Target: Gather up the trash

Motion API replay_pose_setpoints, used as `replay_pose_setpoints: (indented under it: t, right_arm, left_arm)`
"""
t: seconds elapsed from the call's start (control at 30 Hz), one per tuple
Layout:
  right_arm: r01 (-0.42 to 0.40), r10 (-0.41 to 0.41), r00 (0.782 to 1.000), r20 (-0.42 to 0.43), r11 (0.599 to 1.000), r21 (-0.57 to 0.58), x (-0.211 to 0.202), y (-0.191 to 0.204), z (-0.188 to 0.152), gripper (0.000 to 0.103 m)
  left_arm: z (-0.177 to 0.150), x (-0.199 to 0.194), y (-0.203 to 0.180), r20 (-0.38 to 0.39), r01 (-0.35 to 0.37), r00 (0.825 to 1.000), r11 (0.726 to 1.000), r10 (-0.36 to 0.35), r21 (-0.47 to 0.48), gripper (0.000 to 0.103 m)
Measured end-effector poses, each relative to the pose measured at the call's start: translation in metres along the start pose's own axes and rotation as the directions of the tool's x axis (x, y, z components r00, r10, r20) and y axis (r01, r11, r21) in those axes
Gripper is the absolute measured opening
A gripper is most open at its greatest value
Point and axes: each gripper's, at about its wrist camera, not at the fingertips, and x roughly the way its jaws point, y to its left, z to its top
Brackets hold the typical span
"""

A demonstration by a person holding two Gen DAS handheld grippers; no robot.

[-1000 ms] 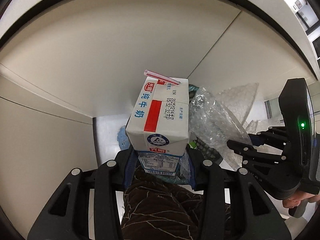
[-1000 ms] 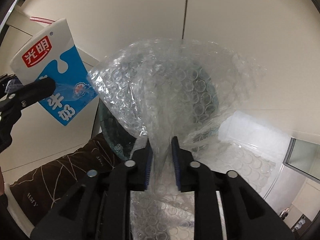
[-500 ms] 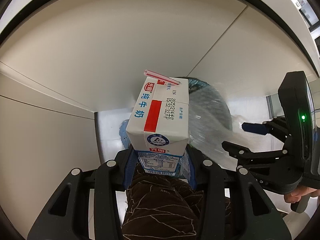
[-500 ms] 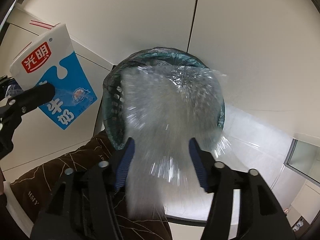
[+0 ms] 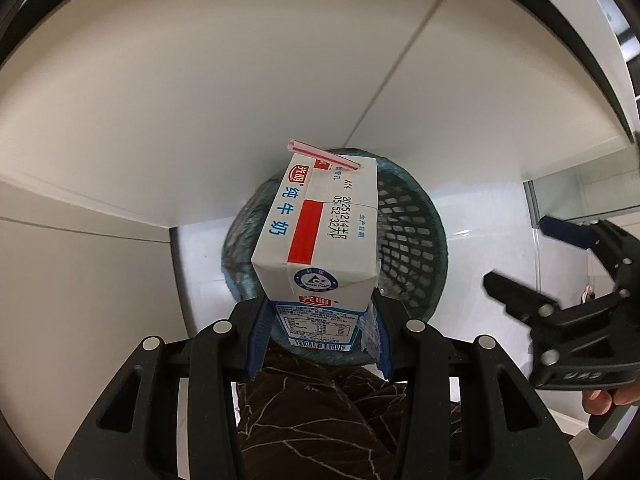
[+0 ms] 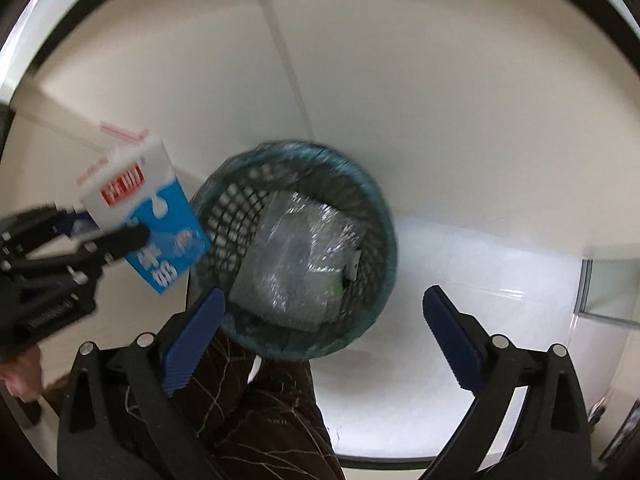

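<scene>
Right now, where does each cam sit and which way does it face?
Left wrist: on the left tool, facing down along the milk carton it clamps into the bin; trouser leg and right tool show.
Right wrist: on the open right tool, over the bin, bubble wrap inside; leg shows.
Shared: bin, carton, leg.

Right gripper (image 6: 320,320) jaws have spread; bubble wrap (image 6: 296,264) now lies in the basket (image 6: 384,216)

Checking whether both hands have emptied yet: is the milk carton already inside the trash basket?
No: the left gripper holds the milk carton above the trash basket, clear of it.
</scene>
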Motion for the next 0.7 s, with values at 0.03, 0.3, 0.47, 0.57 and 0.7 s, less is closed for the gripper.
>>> replay_pose_setpoints:
  t: [0.03, 0.3, 0.47, 0.57, 0.7]
  right_arm:
    - [0.014, -0.014, 1.000, 0.017, 1.000, 0.010, -0.004, -0.004, 0.000, 0.095]
    - [0.054, -0.060, 0.995, 0.075, 0.996, 0.076, -0.015, -0.020, -0.004, 0.095]
    - [0.063, -0.073, 0.993, 0.089, 0.991, 0.115, -0.024, -0.034, -0.007, 0.095]
    - [0.067, -0.079, 0.992, 0.094, 0.989, 0.131, -0.026, -0.038, -0.008, 0.095]
    - [0.066, -0.083, 0.990, 0.113, 0.987, 0.145, -0.037, -0.040, -0.005, 0.095]
  left_arm:
    - [0.001, 0.002, -0.004, -0.002, 0.002, 1.000, 1.000, -0.002, 0.007, 0.041]
    - [0.004, 0.019, -0.024, -0.024, 0.006, 1.000, 0.998, -0.004, 0.070, 0.043]
    - [-0.002, 0.022, -0.031, -0.018, 0.002, 1.000, 0.996, -0.001, 0.086, 0.055]
    - [-0.004, 0.021, -0.032, -0.003, -0.008, 1.000, 0.997, 0.009, 0.082, 0.065]
    - [-0.007, 0.004, -0.025, 0.037, -0.022, 0.999, 0.999, 0.021, 0.031, 0.082]
